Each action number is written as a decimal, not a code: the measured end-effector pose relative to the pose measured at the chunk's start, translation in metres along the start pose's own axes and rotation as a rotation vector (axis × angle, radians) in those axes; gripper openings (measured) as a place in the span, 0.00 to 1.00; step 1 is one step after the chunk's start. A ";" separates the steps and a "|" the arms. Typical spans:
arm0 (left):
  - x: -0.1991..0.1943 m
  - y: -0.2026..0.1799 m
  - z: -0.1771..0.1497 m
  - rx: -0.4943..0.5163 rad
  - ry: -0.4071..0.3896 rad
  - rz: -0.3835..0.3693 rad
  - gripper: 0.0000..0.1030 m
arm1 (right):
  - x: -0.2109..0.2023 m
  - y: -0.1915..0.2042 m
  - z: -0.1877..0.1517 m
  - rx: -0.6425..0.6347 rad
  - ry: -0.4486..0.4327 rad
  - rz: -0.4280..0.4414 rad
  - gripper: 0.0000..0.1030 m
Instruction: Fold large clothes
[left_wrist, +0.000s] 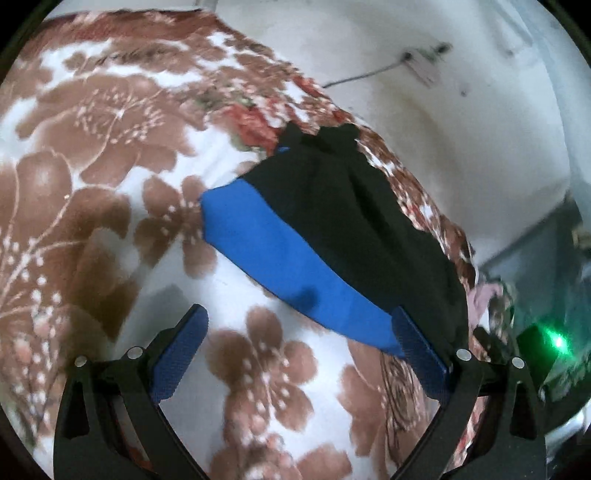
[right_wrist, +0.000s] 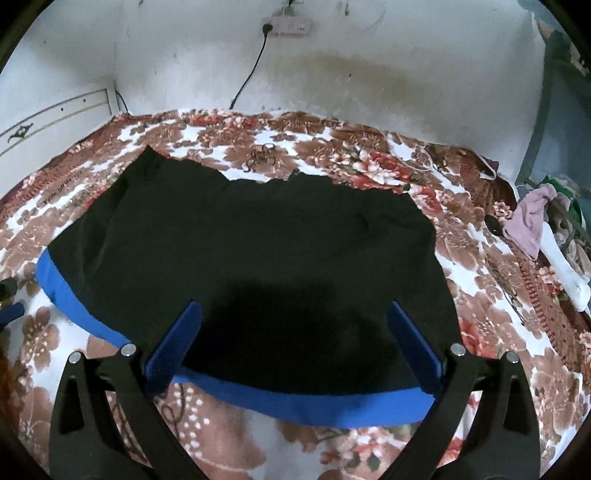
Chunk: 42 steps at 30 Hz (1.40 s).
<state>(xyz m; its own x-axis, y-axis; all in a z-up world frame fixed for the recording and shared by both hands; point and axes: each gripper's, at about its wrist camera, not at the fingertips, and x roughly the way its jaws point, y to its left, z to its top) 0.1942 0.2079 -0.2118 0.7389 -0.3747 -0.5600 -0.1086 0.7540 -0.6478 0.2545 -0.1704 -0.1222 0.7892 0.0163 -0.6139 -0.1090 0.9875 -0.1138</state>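
Left hand-held gripper (left_wrist: 299, 332) agape, empty | right hand-held gripper (right_wrist: 293, 328) likewise (over garment (right_wrist: 258, 258))

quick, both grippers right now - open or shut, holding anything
Left gripper: open, holding nothing, beside the garment's blue band.
Right gripper: open, holding nothing, over the garment.

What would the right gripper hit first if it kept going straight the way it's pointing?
Most likely the black garment: the right gripper, jaws open, points across its blue band onto the black cloth lying on the floral bedspread. Height above it is unclear.
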 end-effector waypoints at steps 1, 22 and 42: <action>0.006 0.001 0.002 -0.002 -0.007 -0.007 0.95 | 0.006 0.002 0.001 -0.003 0.010 -0.004 0.95; 0.090 -0.019 0.032 0.082 -0.031 0.118 0.95 | 0.075 -0.025 0.023 0.022 0.079 -0.097 0.95; 0.123 -0.054 0.039 0.095 -0.081 0.056 0.95 | 0.102 -0.007 0.017 0.021 0.081 -0.099 0.95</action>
<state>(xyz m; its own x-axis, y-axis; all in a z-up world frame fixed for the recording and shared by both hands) 0.3167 0.1419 -0.2259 0.7849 -0.2889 -0.5482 -0.0908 0.8215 -0.5630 0.3459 -0.1729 -0.1707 0.7438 -0.0933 -0.6619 -0.0196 0.9867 -0.1612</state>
